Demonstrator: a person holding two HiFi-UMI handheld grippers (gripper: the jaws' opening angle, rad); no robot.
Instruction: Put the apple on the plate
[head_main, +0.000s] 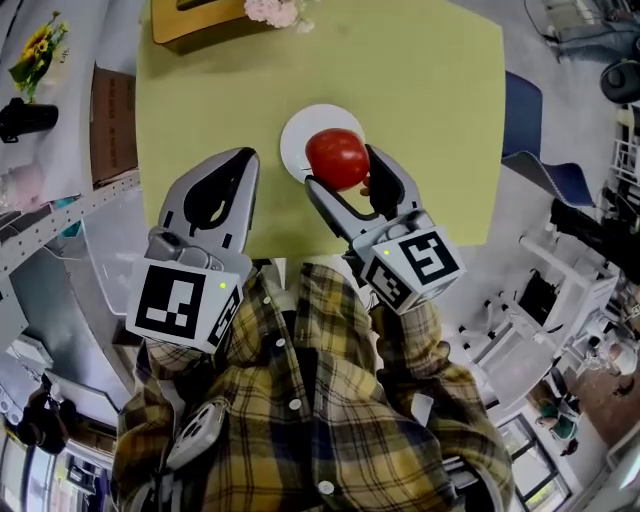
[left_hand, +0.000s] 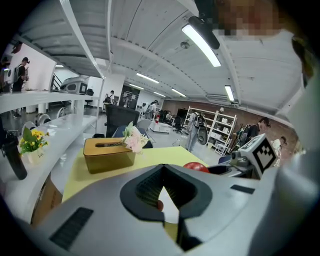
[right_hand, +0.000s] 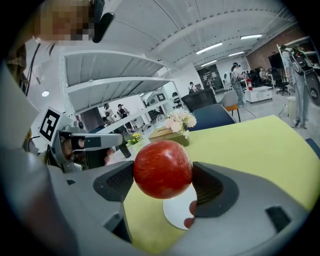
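Observation:
A red apple (head_main: 337, 157) hangs just above the near edge of a white plate (head_main: 300, 135) on the yellow-green table (head_main: 420, 90). My right gripper (head_main: 342, 168) is shut on it, one jaw on each side. In the right gripper view the apple (right_hand: 162, 169) fills the gap between the jaws of my right gripper (right_hand: 162, 176), and the plate (right_hand: 176, 212) lies below it. My left gripper (head_main: 240, 160) hovers left of the plate over the table's near edge, jaws together and empty. From the left gripper view, my left gripper (left_hand: 162, 186) looks shut, and the apple (left_hand: 196, 166) shows to its right.
A yellow-brown tissue box (head_main: 200, 15) with pale flowers (head_main: 275, 10) stands at the table's far edge. A blue chair (head_main: 525, 110) stands right of the table. On the left are a cardboard box (head_main: 112, 120) and a shelf with sunflowers (head_main: 35, 50).

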